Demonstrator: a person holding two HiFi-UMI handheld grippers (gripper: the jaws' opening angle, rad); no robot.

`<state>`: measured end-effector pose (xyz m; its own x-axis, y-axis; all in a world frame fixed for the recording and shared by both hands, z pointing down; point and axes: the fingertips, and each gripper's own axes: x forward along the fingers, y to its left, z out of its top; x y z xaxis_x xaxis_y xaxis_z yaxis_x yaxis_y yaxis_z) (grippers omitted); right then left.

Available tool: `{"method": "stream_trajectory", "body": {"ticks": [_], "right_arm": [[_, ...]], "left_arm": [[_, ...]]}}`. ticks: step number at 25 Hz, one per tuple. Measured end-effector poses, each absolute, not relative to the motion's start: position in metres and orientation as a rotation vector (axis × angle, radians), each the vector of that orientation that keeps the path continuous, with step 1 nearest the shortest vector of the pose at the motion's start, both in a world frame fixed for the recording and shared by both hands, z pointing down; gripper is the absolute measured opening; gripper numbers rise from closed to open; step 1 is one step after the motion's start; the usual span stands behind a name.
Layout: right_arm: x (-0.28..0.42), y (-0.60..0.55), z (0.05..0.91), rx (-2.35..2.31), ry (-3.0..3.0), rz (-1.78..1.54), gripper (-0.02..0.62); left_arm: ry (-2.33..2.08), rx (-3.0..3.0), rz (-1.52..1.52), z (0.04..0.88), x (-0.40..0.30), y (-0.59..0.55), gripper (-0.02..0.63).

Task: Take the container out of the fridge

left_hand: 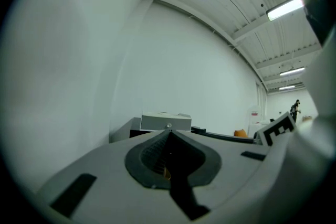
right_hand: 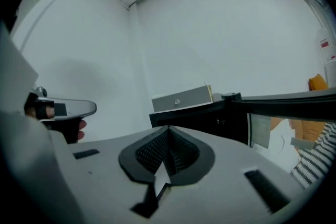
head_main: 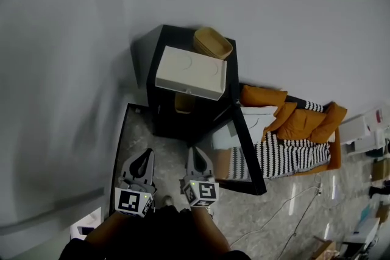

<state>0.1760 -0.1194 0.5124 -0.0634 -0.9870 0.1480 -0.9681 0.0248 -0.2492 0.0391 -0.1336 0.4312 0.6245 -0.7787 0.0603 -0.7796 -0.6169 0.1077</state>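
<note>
A small black fridge (head_main: pixel 163 119) stands against the white wall with its glass door (head_main: pixel 242 155) swung open to the right. Inside its dark opening sits a tan container (head_main: pixel 182 103). On the fridge top rest a white box (head_main: pixel 191 73) and a tan bowl (head_main: pixel 212 42). My left gripper (head_main: pixel 147 153) and right gripper (head_main: pixel 194 151) hover side by side in front of the fridge, both shut and empty, short of the opening. The left gripper (left_hand: pixel 169 131) points at the white box (left_hand: pixel 165 121). Beyond the right gripper (right_hand: pixel 169 128) lie the box (right_hand: pixel 181 98) and the open door (right_hand: pixel 283 105).
A dark-framed panel (head_main: pixel 120 149) stands at the fridge's left. A sofa with orange cushions (head_main: pixel 301 122) and a striped blanket (head_main: pixel 292 155) lies to the right. Cables (head_main: pixel 286 210) run over the speckled floor. Boxes (head_main: pixel 365 131) sit at the far right.
</note>
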Motion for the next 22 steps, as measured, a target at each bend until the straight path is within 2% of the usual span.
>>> {"method": "stream_trajectory", "body": {"ticks": [22], "right_arm": [[0.204, -0.247, 0.681, -2.362, 2.553, -0.588, 0.000]], "left_arm": [[-1.234, 2.696, -0.033, 0.460, 0.046, -0.217, 0.005]]}}
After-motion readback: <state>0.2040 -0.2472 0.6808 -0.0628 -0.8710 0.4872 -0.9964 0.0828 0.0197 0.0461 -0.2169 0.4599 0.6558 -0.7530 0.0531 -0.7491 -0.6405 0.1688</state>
